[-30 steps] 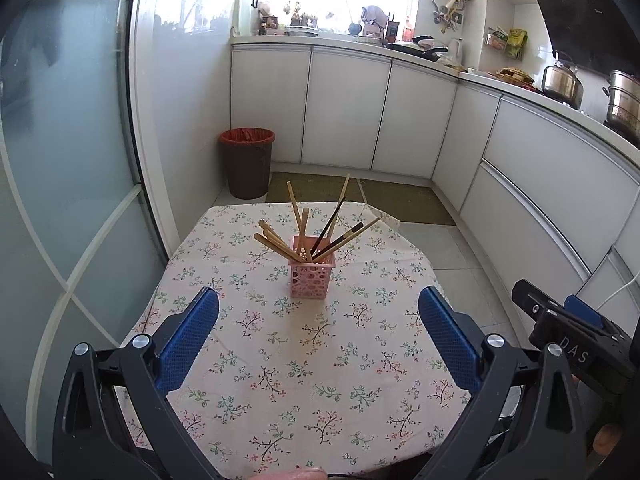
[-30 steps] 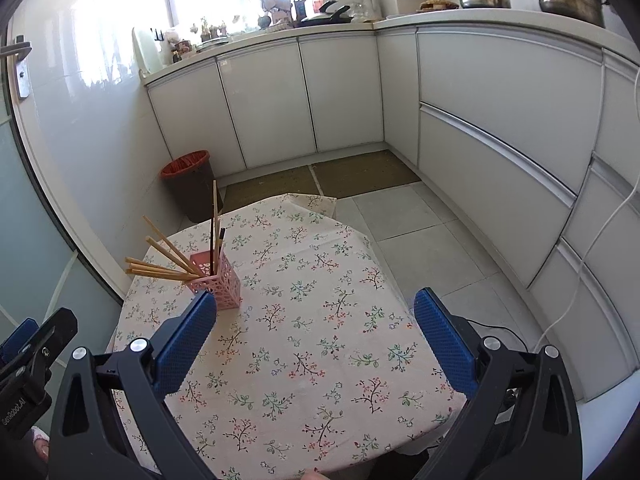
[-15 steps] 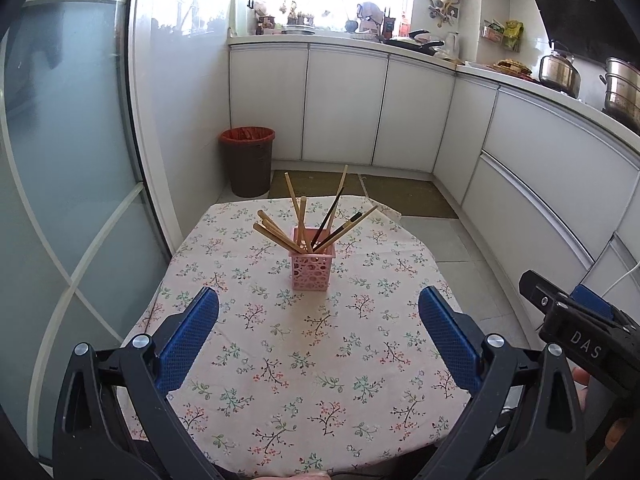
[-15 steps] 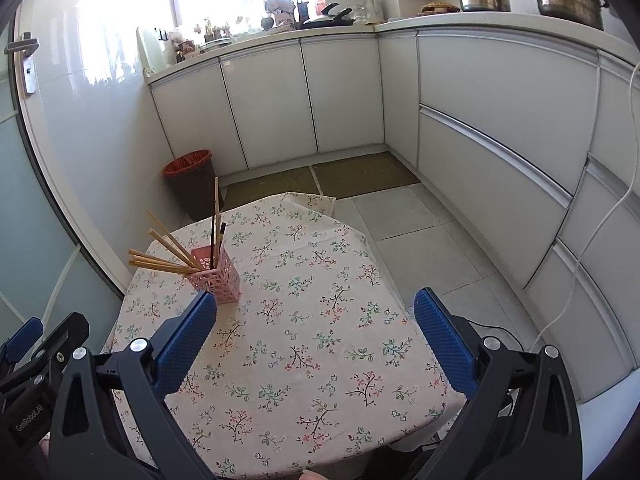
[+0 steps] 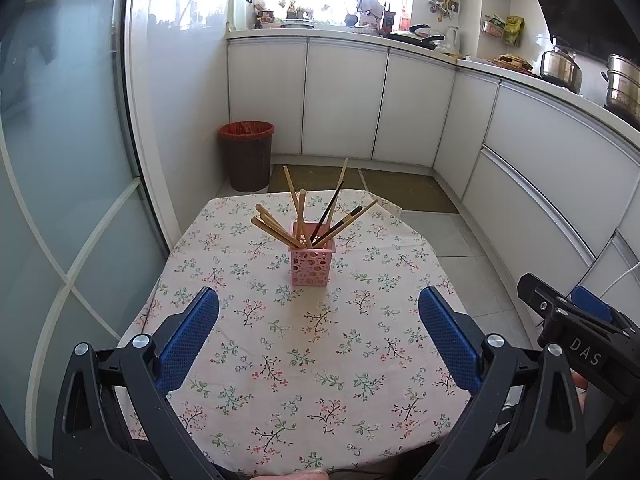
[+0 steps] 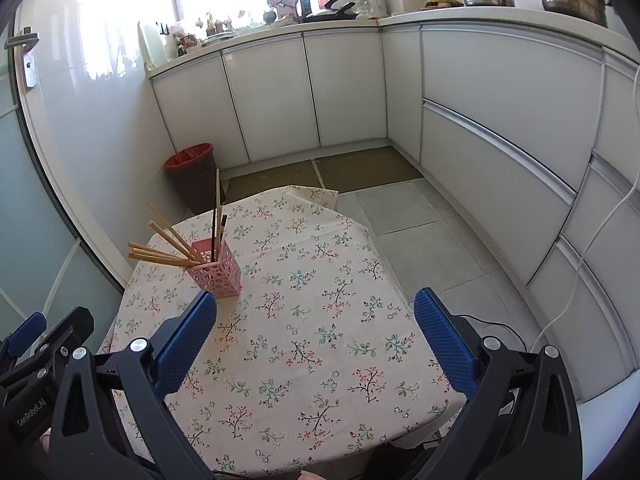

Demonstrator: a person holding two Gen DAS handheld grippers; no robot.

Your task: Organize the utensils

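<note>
A pink lattice holder (image 5: 312,263) stands on the floral tablecloth (image 5: 320,344), with several wooden and dark chopsticks (image 5: 276,230) fanning out of it. My left gripper (image 5: 318,332) hangs open over the near part of the table, well short of the holder, with nothing between its blue pads. In the right wrist view the same holder (image 6: 218,268) with its chopsticks (image 6: 162,256) sits at the left, just beyond the left pad (image 6: 186,342). My right gripper (image 6: 316,332) is open and empty over the table's near right part.
White cabinets (image 5: 344,100) and a counter with pots (image 5: 560,66) curve round the back and right. A brown bin with a red liner (image 5: 247,156) stands on the floor beyond the table. A glass door (image 5: 60,184) is at the left. The right gripper's body (image 5: 576,344) shows at the lower right.
Both grippers have drawn back and upward from the table, so more of the cloth and kitchen shows. The holder and chopsticks have not moved. Both jaws stay open.
</note>
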